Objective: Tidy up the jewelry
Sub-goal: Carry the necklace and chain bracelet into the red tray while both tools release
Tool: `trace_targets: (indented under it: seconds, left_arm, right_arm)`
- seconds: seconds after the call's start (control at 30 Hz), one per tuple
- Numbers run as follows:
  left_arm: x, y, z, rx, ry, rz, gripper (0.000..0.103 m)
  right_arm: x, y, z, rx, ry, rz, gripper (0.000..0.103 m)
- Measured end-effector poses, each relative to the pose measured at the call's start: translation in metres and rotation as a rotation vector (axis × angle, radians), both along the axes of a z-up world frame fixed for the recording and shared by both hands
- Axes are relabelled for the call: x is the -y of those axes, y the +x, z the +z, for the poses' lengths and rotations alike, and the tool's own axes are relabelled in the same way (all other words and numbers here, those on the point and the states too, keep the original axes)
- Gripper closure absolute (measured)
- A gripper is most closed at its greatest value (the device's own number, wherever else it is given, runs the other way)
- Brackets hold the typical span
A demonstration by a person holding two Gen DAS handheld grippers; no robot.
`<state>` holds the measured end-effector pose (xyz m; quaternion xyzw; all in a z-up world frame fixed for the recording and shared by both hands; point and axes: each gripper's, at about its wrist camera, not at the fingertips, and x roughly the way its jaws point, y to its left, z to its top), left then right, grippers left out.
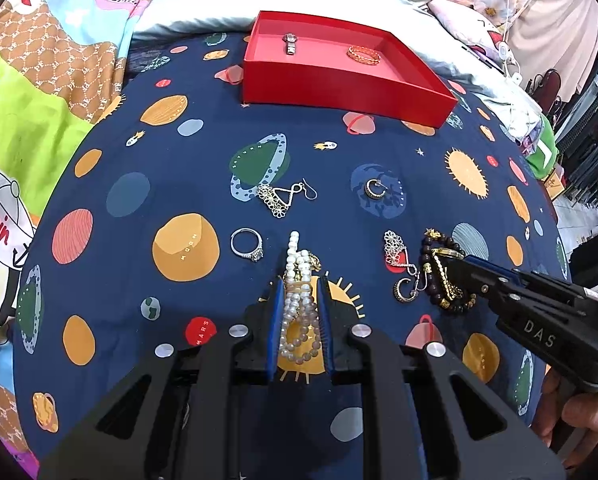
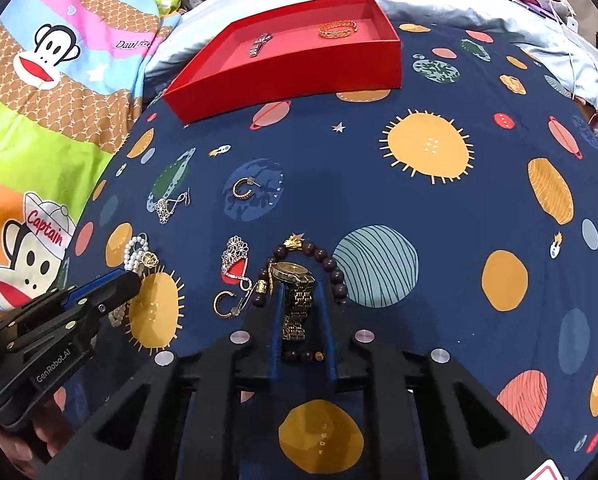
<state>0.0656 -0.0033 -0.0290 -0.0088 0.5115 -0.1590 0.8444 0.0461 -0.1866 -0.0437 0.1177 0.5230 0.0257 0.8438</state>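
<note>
A pearl bracelet (image 1: 299, 320) lies on the planet-print bedsheet (image 1: 179, 152), and my left gripper (image 1: 301, 282) is shut on it, both blue pads against the beads. My right gripper (image 2: 301, 286) straddles the band of a gold watch (image 2: 297, 308) that rests on a dark bead bracelet (image 2: 333, 270); its pads stand a little off the band, so it is open. At the far side a red box (image 1: 339, 84) holds a silver watch (image 1: 290, 43) and a gold bangle (image 1: 363, 55).
Loose on the sheet are a silver ring (image 1: 247, 244), a flower drop earring (image 1: 281, 198), a hoop earring (image 1: 374, 189), a second flower earring (image 1: 395, 248) and a second hoop (image 1: 405, 290). A cartoon-print quilt (image 1: 39, 120) lies left and pillows (image 1: 219, 4) behind the box.
</note>
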Motion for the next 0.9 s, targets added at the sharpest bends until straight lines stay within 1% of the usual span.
trace_targets:
  seconds: [0.1, 0.2, 0.4, 0.5, 0.67, 0.9]
  left_arm:
    - [0.000, 0.000, 0.000, -0.002, -0.001, 0.001, 0.087]
    - [0.000, 0.000, 0.000, -0.001, -0.003, 0.002, 0.087]
    - [-0.001, 0.000, 0.003, 0.003, -0.011, 0.002, 0.087]
    - [-0.001, 0.000, 0.007, 0.009, -0.017, 0.000, 0.087]
    - [0.000, -0.001, 0.017, 0.024, -0.034, -0.009, 0.087]
    - [0.003, 0.002, 0.045, 0.068, -0.071, -0.036, 0.087]
  right_arm:
    - [-0.001, 0.001, 0.000, -0.001, 0.008, 0.007, 0.093]
    - [-0.002, 0.000, 0.004, 0.011, -0.009, 0.008, 0.099]
    - [-0.001, -0.006, 0.013, 0.034, -0.011, 0.006, 0.100]
    - [0.000, -0.010, 0.022, 0.063, -0.011, 0.000, 0.100]
    - [0.000, -0.014, 0.045, 0.119, -0.013, 0.001, 0.100]
    - [0.001, -0.012, 0.082, 0.206, -0.026, 0.007, 0.100]
